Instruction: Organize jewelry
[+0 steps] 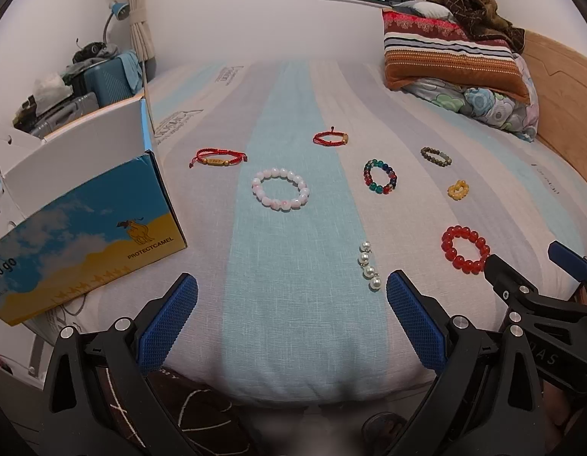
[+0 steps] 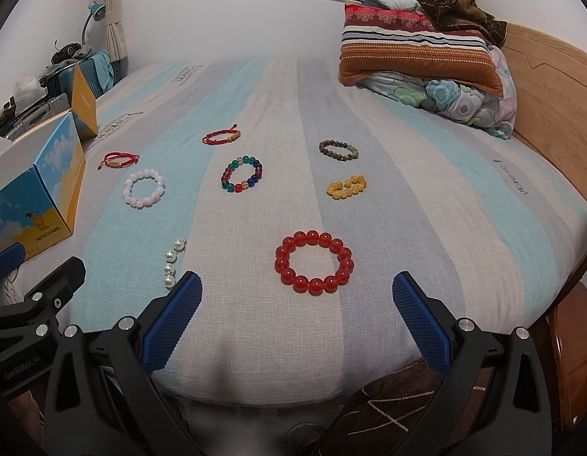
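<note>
- Grippers first: my left gripper point(image 1: 291, 311) hangs over the near edge of the bed point(image 1: 293, 342) with its blue pads spread wide and nothing between them.
- My right gripper point(image 2: 297, 313) hangs beside it, fingers just as wide apart and likewise empty.
- Nearest the left one I see a short pearl strand point(image 1: 369, 266), pulled into a line on the striped sheet, just ahead of its right pad.
- Directly ahead of my right gripper lies the red bead bracelet point(image 2: 314, 263), a full round loop, not touched by either finger.
- At my far left stands an open blue-and-yellow cardboard box point(image 1: 88, 228) on the bed, flaps up.
- Further in, the pink-and-white bead bracelet point(image 1: 280, 189) lies near the box, on the turquoise stripe.
- To its right sits the multicoloured glass bead bracelet point(image 2: 242, 173), and right again the small yellow bead bracelet point(image 2: 346, 187), squashed into an oval.
- Beyond those I count two red cord bracelets, one with a gold bar point(image 1: 217, 158) closer to the box, the other point(image 1: 330, 138) further back.
- A dark brown-green bead bracelet point(image 2: 338, 149) lies behind the yellow one.
- Against the wooden headboard point(image 2: 551, 87), at the far right, are stacked pillows point(image 2: 415, 57).
</note>
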